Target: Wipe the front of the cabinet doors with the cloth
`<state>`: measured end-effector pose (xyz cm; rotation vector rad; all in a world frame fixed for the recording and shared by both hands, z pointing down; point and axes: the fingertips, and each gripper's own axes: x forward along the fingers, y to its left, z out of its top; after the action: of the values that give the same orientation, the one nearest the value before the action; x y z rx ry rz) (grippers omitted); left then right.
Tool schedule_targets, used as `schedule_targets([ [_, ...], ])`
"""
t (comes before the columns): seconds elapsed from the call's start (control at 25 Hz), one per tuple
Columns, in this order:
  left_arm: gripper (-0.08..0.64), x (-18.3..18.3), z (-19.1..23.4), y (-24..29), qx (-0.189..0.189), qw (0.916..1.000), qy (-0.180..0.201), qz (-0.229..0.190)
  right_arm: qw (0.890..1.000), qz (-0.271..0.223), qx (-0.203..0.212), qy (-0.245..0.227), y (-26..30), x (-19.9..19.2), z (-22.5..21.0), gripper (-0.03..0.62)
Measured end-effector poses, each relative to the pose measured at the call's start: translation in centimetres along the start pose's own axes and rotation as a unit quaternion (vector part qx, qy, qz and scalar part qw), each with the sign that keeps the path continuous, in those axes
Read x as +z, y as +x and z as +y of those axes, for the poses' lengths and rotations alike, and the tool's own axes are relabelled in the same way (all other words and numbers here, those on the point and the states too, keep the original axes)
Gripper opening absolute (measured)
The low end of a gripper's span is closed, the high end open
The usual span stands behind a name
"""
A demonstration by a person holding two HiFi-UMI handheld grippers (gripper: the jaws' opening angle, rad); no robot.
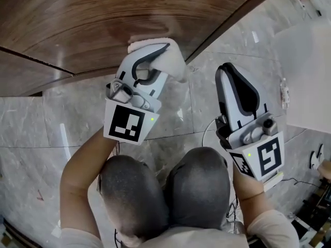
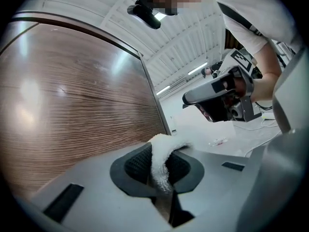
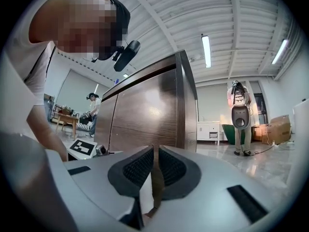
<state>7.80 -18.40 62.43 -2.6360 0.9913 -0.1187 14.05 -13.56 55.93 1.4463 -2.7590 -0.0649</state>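
Cloth [image 2: 161,161], clamped in the left tool [image 1: 150,61] against the door's [image 1: 103,19] lower edge, wants flat, steady strokes along the grain, with the right tool [image 3: 155,166], shut and empty, held clear.

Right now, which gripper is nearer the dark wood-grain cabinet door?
Left. The left gripper holds the white fluffy cloth up at the dark wood-grain cabinet door. The right gripper, shut and empty, sits back over the grey marble floor.
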Motion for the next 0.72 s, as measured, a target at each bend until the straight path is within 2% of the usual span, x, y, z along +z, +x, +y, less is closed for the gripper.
schedule_targets([
  [0.28, 0.054, 0.0, -2.0, 2.1, -0.031, 0.9995, -0.002, -0.003, 1.0, 0.004, -0.008, 0.004, -0.2, -0.7, -1.2, 0.055],
  [0.72, 0.054, 1.6, -6.8, 6.2, -0.117, 0.9923, -0.018, -0.039, 0.999, 0.018, -0.047, 0.001, -2.0, -1.9, -3.1, 0.055],
])
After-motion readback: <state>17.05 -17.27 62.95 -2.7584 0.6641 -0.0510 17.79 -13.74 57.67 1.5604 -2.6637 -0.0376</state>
